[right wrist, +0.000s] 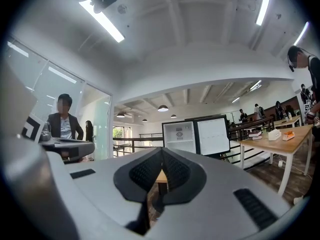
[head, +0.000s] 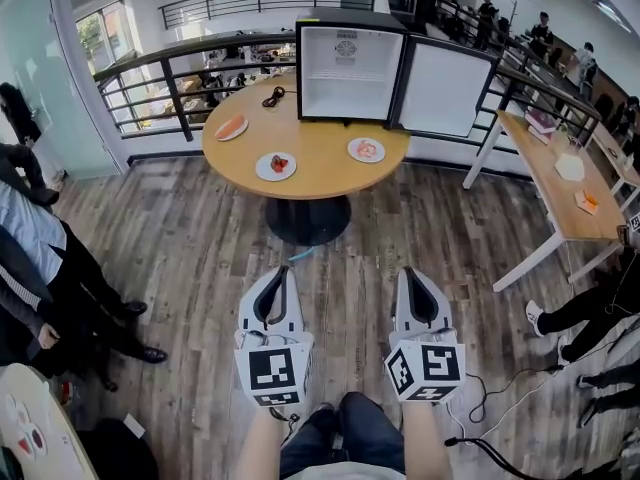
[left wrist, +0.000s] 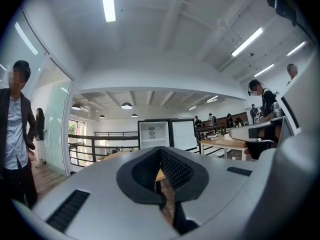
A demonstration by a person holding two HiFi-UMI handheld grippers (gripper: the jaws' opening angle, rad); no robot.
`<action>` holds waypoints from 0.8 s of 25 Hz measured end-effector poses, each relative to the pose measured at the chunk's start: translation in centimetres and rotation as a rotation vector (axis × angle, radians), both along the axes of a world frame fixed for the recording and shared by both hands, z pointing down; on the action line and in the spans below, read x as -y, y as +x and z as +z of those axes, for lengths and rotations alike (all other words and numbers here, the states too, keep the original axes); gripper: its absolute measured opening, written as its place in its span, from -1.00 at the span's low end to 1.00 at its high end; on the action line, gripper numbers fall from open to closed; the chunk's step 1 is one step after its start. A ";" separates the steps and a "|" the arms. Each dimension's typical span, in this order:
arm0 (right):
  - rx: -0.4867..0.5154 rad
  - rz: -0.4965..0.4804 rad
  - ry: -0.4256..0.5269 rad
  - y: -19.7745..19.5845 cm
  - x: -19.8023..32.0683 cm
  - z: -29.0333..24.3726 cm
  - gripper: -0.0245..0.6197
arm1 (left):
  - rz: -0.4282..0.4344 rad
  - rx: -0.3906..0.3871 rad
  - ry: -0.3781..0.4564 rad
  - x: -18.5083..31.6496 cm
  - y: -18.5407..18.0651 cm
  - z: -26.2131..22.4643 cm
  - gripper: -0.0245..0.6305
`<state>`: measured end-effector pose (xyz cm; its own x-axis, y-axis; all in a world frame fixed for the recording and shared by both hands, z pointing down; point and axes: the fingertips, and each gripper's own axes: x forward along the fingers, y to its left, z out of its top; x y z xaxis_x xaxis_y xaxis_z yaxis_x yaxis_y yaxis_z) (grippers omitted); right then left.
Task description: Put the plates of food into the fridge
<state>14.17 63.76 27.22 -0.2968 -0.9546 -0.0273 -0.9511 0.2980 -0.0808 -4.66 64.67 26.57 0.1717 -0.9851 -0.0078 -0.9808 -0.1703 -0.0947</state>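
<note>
A small black fridge point(head: 350, 68) stands on the far side of a round wooden table point(head: 320, 163), its door point(head: 445, 88) swung open to the right and its white inside bare. Three white plates of food lie on the table: one with an orange-pink piece point(head: 231, 128) at the left, one with red food point(head: 276, 166) near the front, one with pink food point(head: 366, 150) at the right. My left gripper point(head: 288, 269) and right gripper point(head: 408, 271) are held low over the floor, well short of the table, both shut and empty. The fridge point(left wrist: 160, 133) point(right wrist: 195, 135) shows far ahead in both gripper views.
A black cable or glasses point(head: 273, 96) lies by the fridge. A black railing point(head: 160, 78) runs behind the table. A long wooden desk point(head: 560, 183) stands at the right with boxes on it. People stand at the left point(head: 40, 268) and a seated person's legs point(head: 580, 313) show at the right.
</note>
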 end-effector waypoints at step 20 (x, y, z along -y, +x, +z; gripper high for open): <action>0.025 -0.039 -0.053 3.5 16.2 2.3 -0.89 | -0.045 0.007 -0.060 15.4 3.5 2.2 -0.91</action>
<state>17.65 47.53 29.50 -0.3337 -0.9426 0.0153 -0.9363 0.3295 -0.1212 -1.16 49.29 28.72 0.1267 -0.9906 0.0523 -0.9870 -0.1312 -0.0930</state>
